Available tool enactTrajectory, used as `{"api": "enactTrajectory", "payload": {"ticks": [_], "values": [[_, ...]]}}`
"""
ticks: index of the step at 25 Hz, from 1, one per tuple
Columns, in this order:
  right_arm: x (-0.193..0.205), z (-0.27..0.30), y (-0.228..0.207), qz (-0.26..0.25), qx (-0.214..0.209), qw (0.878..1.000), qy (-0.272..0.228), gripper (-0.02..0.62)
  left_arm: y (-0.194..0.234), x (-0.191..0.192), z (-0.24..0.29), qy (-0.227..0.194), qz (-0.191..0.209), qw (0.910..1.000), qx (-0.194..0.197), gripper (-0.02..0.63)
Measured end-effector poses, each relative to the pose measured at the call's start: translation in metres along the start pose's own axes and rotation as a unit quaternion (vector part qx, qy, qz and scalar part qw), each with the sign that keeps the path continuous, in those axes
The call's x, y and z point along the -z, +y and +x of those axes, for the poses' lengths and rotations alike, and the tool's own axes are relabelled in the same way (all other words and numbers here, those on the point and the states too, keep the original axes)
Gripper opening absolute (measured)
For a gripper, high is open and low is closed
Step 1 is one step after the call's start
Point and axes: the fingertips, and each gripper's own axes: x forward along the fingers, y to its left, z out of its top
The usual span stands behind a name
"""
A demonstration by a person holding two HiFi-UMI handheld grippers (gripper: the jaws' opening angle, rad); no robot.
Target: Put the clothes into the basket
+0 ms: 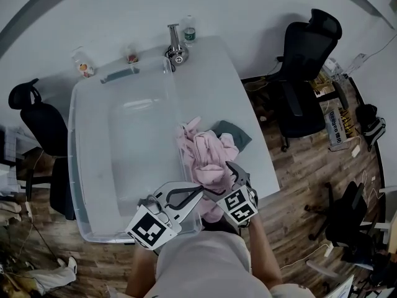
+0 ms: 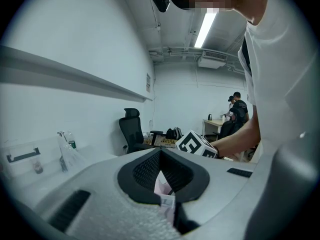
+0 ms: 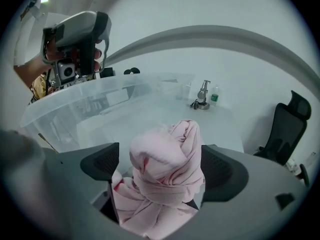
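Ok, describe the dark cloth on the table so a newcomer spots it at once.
Find the large clear plastic bin on the white table. Right of its wall lies a bunched pink garment; the small dark grey-green cloth peeks out at that heap's far right edge. It is the only dark fabric there.

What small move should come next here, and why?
Probably close the right tool on the bunched pink garment: its jaws stand apart around the bunch, which lies on the white table outside the clear plastic basket. The left tool pinches a pink edge.
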Motion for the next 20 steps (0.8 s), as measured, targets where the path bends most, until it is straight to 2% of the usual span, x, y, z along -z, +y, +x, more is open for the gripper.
{"api": "enactTrajectory", "payload": {"ticks": [2,6,10,13,16,20], "values": [[0.003,0.007,-0.001,0.004,-0.002,1.000,0.000,0.505,0.002,0.001,0.002,0.003,-0.006,1.0000,-0.001,0.006],[0.011,0.021,-0.004,-0.002,0.003,1.000,0.008,0.542,0.002,0.004,0.007,0.007,0.007,0.9999,0.008,0.006],[0.029,0.039,-0.011,0.008,0.012,0.999,0.030,0.565,0.004,0.005,0.009,0.010,-0.006,0.9999,0.005,0.006],[0.042,0.048,-0.015,0.026,0.012,0.999,0.045,0.574,0.004,0.007,0.010,0.014,0.009,0.9998,0.014,0.006],[0.053,0.055,-0.017,0.042,0.013,0.998,0.054,0.574,0.005,0.007,0.012,0.015,-0.009,0.9998,0.009,0.006],[0.061,0.063,-0.019,0.055,0.018,0.996,0.064,0.574,0.005,0.008,0.013,0.017,-0.013,0.9997,0.011,0.006]]}}
